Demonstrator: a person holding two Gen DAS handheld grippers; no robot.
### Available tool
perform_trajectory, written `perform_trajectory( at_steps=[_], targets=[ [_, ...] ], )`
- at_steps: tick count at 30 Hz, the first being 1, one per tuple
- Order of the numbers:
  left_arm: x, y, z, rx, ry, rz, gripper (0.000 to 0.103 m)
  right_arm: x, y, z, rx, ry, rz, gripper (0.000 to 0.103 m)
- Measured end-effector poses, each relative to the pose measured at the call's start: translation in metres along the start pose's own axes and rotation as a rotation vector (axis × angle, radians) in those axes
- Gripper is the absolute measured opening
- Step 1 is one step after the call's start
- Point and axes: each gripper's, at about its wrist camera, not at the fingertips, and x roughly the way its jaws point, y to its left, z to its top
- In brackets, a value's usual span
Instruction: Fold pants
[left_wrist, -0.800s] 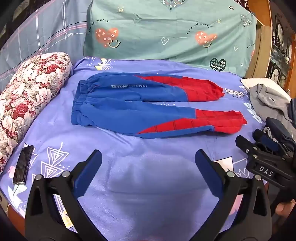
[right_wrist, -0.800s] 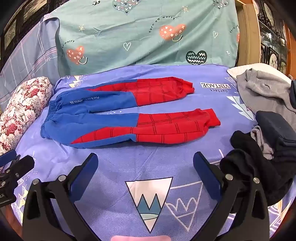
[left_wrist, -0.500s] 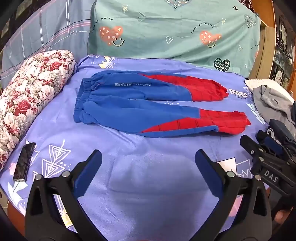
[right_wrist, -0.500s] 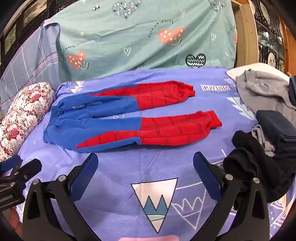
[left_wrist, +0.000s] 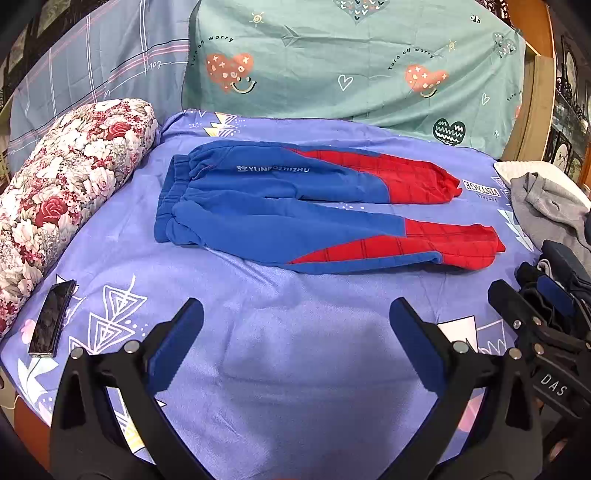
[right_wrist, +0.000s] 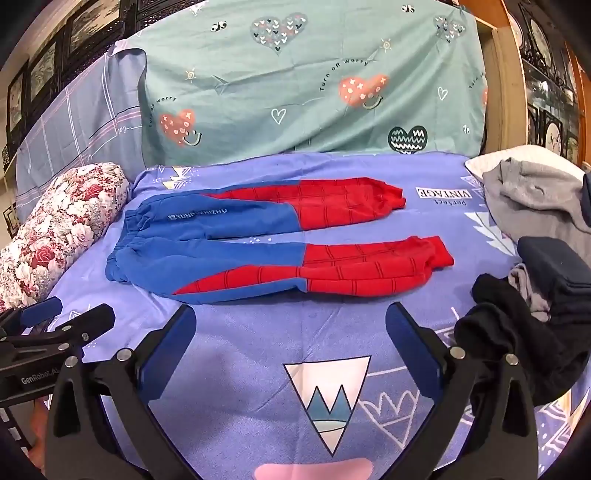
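The blue and red pants (left_wrist: 295, 206) lie flat across the middle of the bed (left_wrist: 295, 369), waistband toward the flowered bolster (left_wrist: 62, 192) at the left edge, the 2 legs slightly apart and reaching toward the right edge. The left gripper (left_wrist: 295, 332) hovers over bare sheet at the near edge, its fingers (left_wrist: 177, 339) spread wide and holding nothing. The right gripper (right_wrist: 290, 332) hangs just short of the nearer leg, fingers (right_wrist: 410, 343) likewise spread. A phone (left_wrist: 51, 317) lies near the left corner; a heap of dark and grey clothes (right_wrist: 535, 266) sits at the right edge.
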Motion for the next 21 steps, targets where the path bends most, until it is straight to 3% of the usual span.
perform_trajectory(
  at_steps=[21],
  targets=[
    [0.0027,0.0034,-0.0044,-0.009,0.008,-0.001,0.101,0.0036,-0.0062,-0.0057,0.026,0.01,0.002,0.102]
  ],
)
